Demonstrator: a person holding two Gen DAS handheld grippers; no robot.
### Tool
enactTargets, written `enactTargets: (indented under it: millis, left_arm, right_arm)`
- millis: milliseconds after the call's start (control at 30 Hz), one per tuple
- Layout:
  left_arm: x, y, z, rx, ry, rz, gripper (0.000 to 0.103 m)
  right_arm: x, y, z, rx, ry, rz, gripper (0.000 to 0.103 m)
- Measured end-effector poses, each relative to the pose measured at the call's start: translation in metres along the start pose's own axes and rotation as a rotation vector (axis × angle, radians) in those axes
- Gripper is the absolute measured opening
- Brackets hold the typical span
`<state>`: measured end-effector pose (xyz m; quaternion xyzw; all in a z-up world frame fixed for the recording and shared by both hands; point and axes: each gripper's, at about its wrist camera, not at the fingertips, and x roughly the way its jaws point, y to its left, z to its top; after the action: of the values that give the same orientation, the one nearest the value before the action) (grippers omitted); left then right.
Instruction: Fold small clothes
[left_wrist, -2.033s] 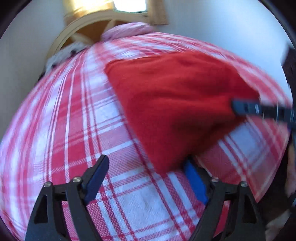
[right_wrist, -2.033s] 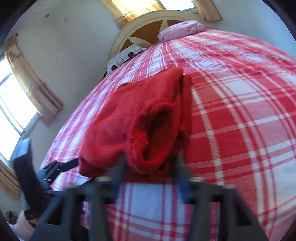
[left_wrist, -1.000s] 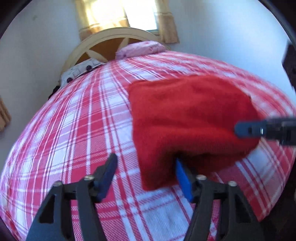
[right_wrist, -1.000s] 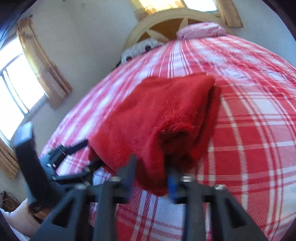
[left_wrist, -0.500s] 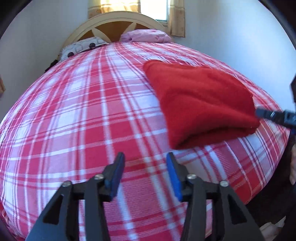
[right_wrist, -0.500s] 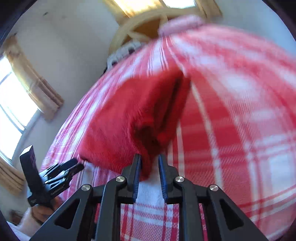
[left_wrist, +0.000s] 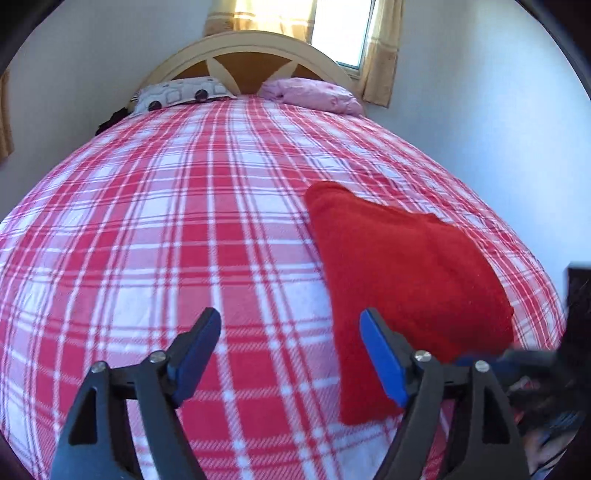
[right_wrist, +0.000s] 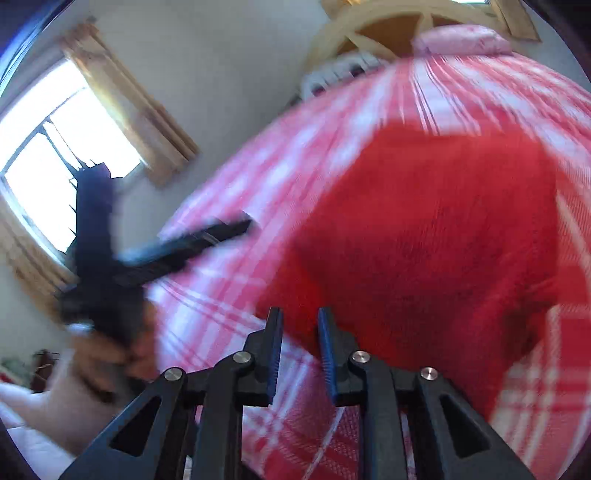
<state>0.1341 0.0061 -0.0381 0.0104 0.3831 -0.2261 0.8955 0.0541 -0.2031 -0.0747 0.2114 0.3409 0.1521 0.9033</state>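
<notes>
Centrally, on the bed (left_wrist: 155, 229) w/ its red-and-white plaid cover, lies the red fleece garment (left_wrist: 402, 280), folded into a compact, roughly rectangular bundle toward the bed's right side as seen from the left wrist cam. Left gripper (left_wrist: 290, 354): fingers spread wide, holding nothing; the blue-padded right finger (left_wrist: 380, 354) overlaps the garment's near-left edge in view, contact unclear, while the other finger sits over bare plaid. Right gripper (right_wrist: 299, 343): fingers released w/ a narrow gap, nothing between them; tips sit at the garment's near edge, whether touching cannot be told. Right wrist view is motion-blurred; garment (right_wrist: 436, 251) fills its centre-right, and the left gripper (right_wrist: 207, 236) appears there as a dark blur at left, apart from the cloth. Background, left wrist view: arched cream headboard (left_wrist: 251, 55) w/ brown panels, a white pillow w/ dark spots (left_wrist: 181, 96) beside a pink pillow (left_wrist: 314, 96), both at the head of the bed; window w/ tan curtains (left_wrist: 380, 48) above. A second curtained window (right_wrist: 55, 155) shows at left in the right wrist view.
</notes>
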Motion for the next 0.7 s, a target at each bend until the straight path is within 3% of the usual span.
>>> enactTargets:
  millis: [100,200,300,367,400,567,633,700]
  left_arm:
    - [0.013,-0.012,0.004,-0.014,0.015,-0.042,0.082]
    - [0.024,-0.026,0.001,-0.027,0.036,-0.047,0.082]
    - [0.033,-0.036,-0.012,-0.018,0.046,-0.025,0.082]
    - [0.036,-0.040,-0.022,-0.013,0.032,-0.031,0.084]
    - [0.035,-0.042,-0.025,-0.011,0.032,-0.031,0.086]
    - [0.028,-0.031,-0.017,-0.017,0.061,-0.059,0.092]
    - [0.022,-0.023,-0.009,-0.039,0.043,-0.083,0.092]
    - [0.018,-0.015,0.003,-0.049,0.003,-0.076,0.094]
  right_arm:
    - [-0.037,-0.019,0.039,-0.014,-0.114,-0.112,0.027]
    - [-0.040,-0.073,0.076,0.065,-0.086,-0.321,0.031]
    - [-0.014,-0.137,0.088,0.259,-0.018,-0.264,0.031]
    - [-0.001,-0.153,0.091,0.256,-0.010,-0.335,0.015]
    - [0.005,-0.156,0.091,0.237,-0.003,-0.379,0.015]
    - [-0.011,-0.164,0.088,0.326,-0.046,-0.284,0.018]
    - [-0.029,-0.165,0.076,0.398,-0.138,-0.208,0.023]
    - [-0.048,-0.166,0.066,0.479,-0.233,-0.158,0.054]
